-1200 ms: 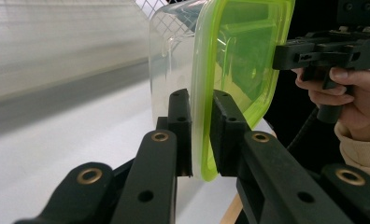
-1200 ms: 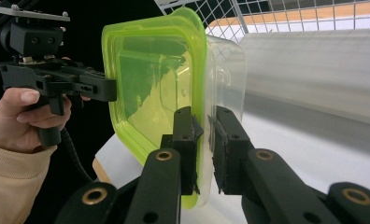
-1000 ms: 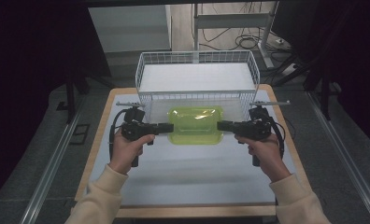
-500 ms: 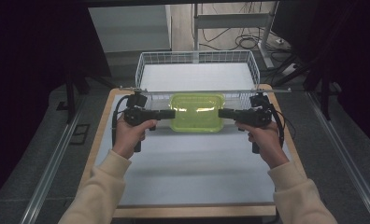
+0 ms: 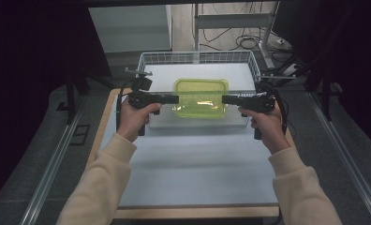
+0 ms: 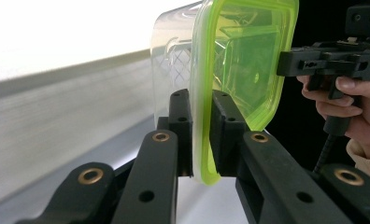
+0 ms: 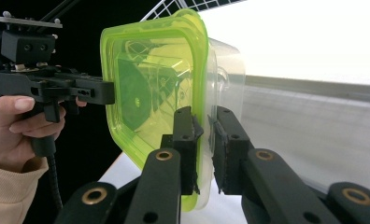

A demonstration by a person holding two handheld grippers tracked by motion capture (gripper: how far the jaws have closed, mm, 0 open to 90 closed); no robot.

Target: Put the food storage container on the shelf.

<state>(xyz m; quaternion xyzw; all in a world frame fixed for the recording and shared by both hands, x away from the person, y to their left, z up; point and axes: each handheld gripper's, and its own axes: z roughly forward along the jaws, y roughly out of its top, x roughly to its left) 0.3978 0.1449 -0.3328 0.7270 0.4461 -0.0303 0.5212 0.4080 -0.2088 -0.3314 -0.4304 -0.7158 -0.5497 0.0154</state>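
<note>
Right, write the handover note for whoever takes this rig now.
Left gripper: shut on the left rim of the green-lidded container.
Right gripper: shut on its right rim.
Container: lid on, held level between both grippers, off the table, above the front edge of the white wire basket at the far end of the board.
Done: container gripped on both sides and lifted.
Left, probably: carry it over the basket wall, lower it inside, then open both sets of fingers.
</note>
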